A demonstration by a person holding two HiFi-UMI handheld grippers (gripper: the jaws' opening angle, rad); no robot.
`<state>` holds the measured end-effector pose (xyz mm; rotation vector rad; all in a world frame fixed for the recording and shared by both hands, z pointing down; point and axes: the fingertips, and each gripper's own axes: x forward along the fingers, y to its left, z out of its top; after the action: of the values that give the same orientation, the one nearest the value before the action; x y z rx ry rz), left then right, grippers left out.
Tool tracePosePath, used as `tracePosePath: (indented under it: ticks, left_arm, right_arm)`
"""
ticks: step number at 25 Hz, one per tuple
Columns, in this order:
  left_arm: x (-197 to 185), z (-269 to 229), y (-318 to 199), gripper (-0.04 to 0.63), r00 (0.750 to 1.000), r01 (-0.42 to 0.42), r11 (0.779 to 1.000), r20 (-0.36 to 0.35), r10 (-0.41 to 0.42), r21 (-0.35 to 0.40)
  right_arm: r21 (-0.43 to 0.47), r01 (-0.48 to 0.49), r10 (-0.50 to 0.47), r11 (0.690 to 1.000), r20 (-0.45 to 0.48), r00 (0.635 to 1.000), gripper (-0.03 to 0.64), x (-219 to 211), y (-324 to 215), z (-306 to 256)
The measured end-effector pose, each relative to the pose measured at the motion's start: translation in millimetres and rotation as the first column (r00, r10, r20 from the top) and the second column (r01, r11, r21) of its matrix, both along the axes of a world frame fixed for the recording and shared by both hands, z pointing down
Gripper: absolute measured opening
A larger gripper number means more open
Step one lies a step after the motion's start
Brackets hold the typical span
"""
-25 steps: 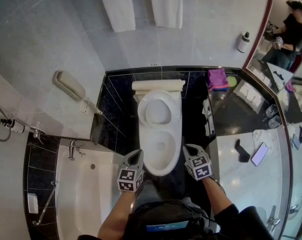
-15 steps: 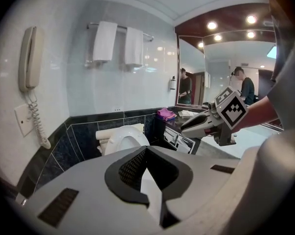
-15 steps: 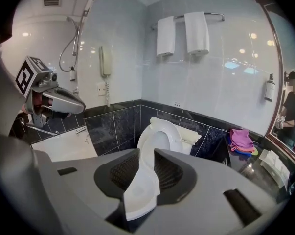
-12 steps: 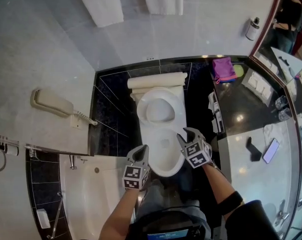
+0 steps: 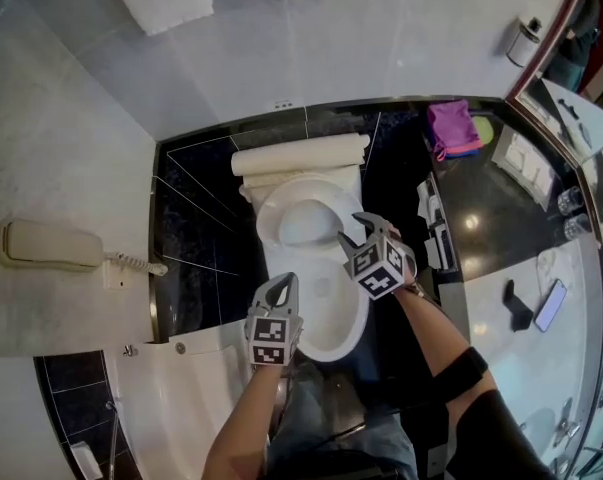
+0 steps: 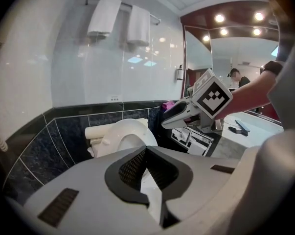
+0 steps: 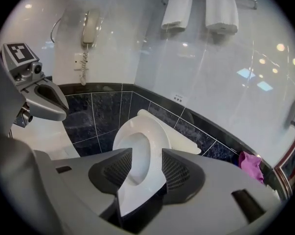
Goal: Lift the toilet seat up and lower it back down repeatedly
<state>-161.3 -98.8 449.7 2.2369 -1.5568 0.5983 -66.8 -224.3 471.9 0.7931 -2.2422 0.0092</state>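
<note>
The white toilet seat (image 5: 303, 211) stands raised, leaning back against the lid and cistern (image 5: 299, 155) above the open bowl (image 5: 333, 303). My right gripper (image 5: 357, 229) is at the seat's lower right rim with its jaws opening. In the right gripper view the seat (image 7: 140, 146) shows in the gap between the pads, and they do not press on it. My left gripper (image 5: 282, 287) hovers at the bowl's front left, jaws together and holding nothing. The left gripper view shows the seat (image 6: 124, 133) ahead and the right gripper (image 6: 179, 115) to its right.
A bathtub (image 5: 196, 388) lies left of the toilet, and a wall phone (image 5: 43, 245) hangs above it. Right of the toilet is a dark counter (image 5: 501, 238) with a pink cloth (image 5: 451, 128) and a smartphone (image 5: 555, 303). Towels (image 7: 201, 9) hang on the wall behind.
My right gripper has moved from beside the bowl's front up to the raised seat, and its jaws have opened. The head view has tilted, so the toilet now sits lower left. The left gripper has barely moved.
</note>
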Motion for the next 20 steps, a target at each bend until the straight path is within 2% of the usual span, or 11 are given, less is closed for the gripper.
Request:
tracePosePath:
  ticks: [8,14,19,20]
  left_arm:
    - [-19.7,26.4,-62.1,-0.005,1.000,0.026,1.000,-0.016,-0.026,0.011]
    - [-30.3,35.6,-84.8,-0.005,0.999,0.032,0.999,-0.024,-0.032,0.019]
    - [-38.0,45.0,-85.5,-0.005,0.999,0.038,0.999,-0.031,-0.037,0.013]
    - [-39.8,47.5,-84.5,-0.005,0.999,0.038,0.999,-0.031,-0.038,0.010]
  right_arm:
    - [0.030,0.033,-0.031,0.999,-0.078,0.997,0.221,-29.2,-77.1,33.1]
    - [0.050,0.065,-0.059,0.997,-0.117,0.991,0.219,-48.5,-108.4,56.1]
    - [0.044,0.045,-0.039,0.998,-0.115,0.993,0.169,-58.0,-124.9,73.4]
    - [0.061,0.040,-0.032,0.997,-0.125,0.992,0.122,-57.7,-128.3,73.9]
